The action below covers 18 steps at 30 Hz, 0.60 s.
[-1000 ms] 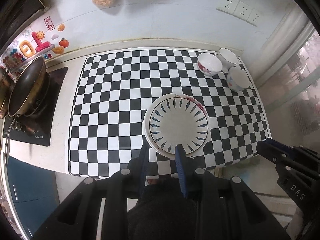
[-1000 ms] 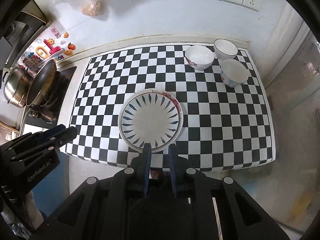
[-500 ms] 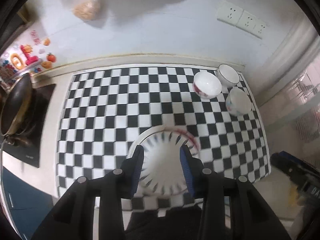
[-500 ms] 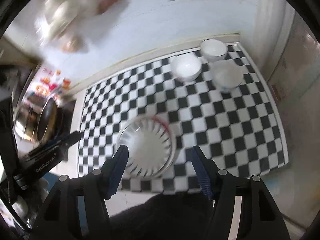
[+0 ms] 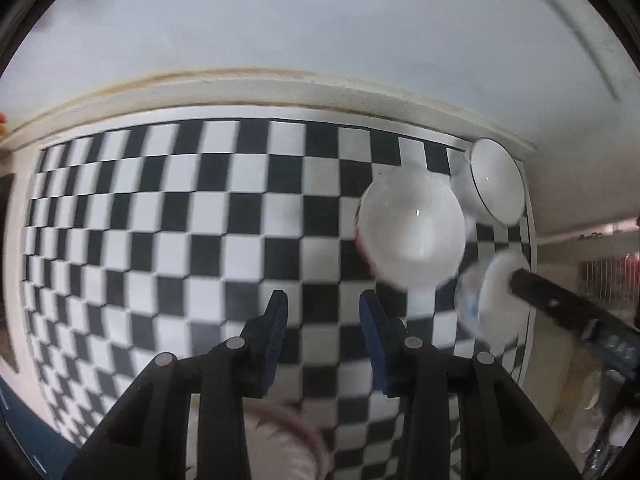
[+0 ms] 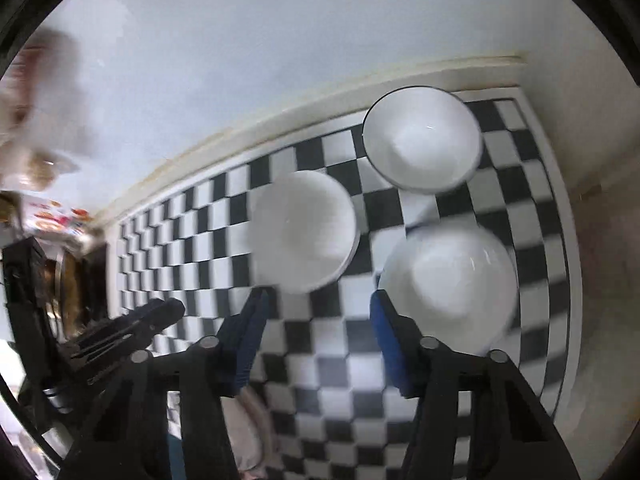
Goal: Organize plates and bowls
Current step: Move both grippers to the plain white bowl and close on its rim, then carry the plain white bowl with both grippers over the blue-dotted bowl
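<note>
Three white bowls stand together at the far right of the checkered mat (image 5: pixel 168 216). In the left wrist view they are a red-patterned bowl (image 5: pixel 412 228), a black-rimmed bowl (image 5: pixel 498 180) and a blue-patterned bowl (image 5: pixel 492 300). My left gripper (image 5: pixel 324 312) is open over bare mat, just short and left of the red-patterned bowl. My right gripper (image 6: pixel 320 304) is open with its jaws closing and only mat between them. Its right finger is beside the nearest bowl (image 6: pixel 448 284), and the middle bowl (image 6: pixel 304 232) lies just past its tips. The black-rimmed bowl (image 6: pixel 422 140) is farthest. The plate's rim (image 5: pixel 296 440) shows behind the left fingers.
A white wall with a raised ledge (image 5: pixel 280 84) runs right behind the bowls. The mat ends just right of them (image 6: pixel 560 240). A metal pan (image 6: pixel 68 288) sits at far left beyond the left gripper (image 6: pixel 132 328). The other gripper's finger (image 5: pixel 560 304) reaches over the blue-patterned bowl.
Both grippers swept forward and down from over the plate to the bowls at the back right. Both pairs of jaws went from nearly shut to open.
</note>
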Each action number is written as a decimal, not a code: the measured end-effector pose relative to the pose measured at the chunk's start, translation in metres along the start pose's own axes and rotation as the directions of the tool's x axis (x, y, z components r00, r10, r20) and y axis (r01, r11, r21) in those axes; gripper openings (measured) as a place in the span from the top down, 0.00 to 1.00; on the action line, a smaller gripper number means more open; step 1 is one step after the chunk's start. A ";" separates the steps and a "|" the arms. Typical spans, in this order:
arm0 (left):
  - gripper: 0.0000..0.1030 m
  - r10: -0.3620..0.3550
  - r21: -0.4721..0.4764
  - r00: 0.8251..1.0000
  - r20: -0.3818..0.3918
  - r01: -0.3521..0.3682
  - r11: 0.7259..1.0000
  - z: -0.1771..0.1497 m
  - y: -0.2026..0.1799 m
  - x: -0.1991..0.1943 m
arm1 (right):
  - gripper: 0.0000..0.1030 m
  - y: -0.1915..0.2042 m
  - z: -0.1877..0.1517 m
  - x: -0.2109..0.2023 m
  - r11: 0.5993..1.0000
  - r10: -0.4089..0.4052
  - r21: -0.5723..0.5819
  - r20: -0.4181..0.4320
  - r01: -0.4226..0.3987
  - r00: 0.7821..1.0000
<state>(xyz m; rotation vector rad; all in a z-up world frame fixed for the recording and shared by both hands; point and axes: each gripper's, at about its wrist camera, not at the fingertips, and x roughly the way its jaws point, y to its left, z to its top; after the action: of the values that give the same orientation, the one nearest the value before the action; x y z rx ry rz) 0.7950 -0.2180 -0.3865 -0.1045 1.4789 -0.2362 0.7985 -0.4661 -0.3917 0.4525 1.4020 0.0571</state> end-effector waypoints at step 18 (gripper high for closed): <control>0.80 -0.019 0.002 0.988 -0.153 0.019 1.000 0.049 -0.033 0.098 | 0.90 -0.015 0.068 0.133 0.991 -0.101 -0.106 -0.247 0.077 0.964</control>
<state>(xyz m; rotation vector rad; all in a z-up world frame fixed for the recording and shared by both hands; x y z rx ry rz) 0.8480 -0.2755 -0.4702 -0.0998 1.6310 -0.2669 0.8847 -0.4582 -0.5146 0.3094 1.6607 0.1113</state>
